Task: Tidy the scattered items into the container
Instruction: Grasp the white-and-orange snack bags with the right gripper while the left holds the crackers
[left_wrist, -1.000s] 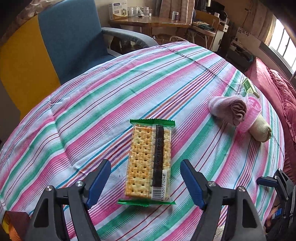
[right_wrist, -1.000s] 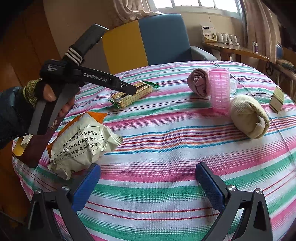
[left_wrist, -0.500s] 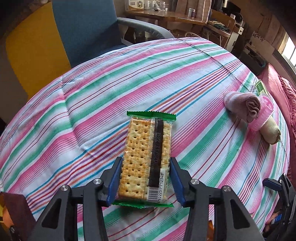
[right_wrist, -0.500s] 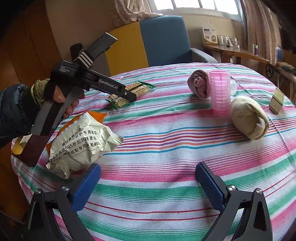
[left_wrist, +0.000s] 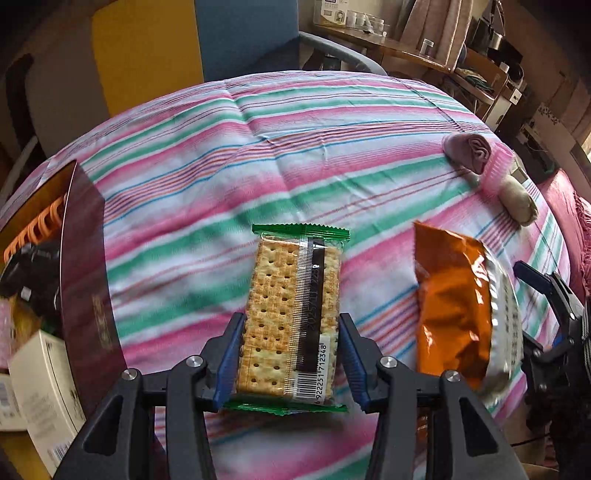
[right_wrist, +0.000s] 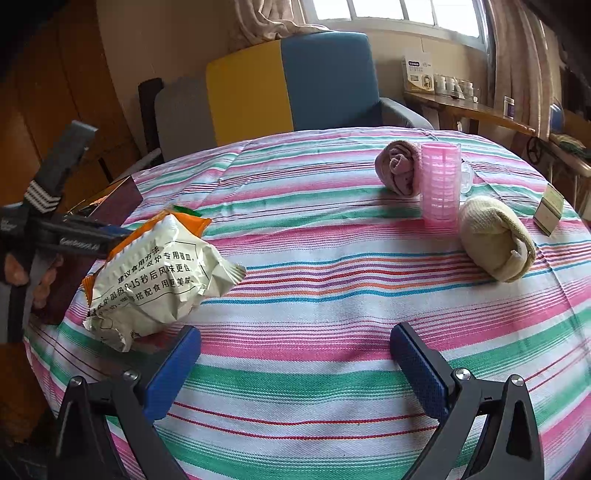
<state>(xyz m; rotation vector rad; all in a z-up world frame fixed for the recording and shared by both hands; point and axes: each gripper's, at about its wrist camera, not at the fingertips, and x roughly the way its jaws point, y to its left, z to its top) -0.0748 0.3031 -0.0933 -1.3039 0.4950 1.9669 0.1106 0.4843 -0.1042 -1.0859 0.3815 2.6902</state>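
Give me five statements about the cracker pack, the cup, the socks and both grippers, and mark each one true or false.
1. The left gripper is shut on the cracker pack. True.
2. The right gripper holds the orange snack bag. False: its jaws stand open over bare tablecloth, with the bag to their left.
3. The pink cup stands upright. True.
4. The pink cup lies inside the dark red box. False: it stands on the table, far from the box.
5. The cream sock roll lies on the table beside the pink cup. True.
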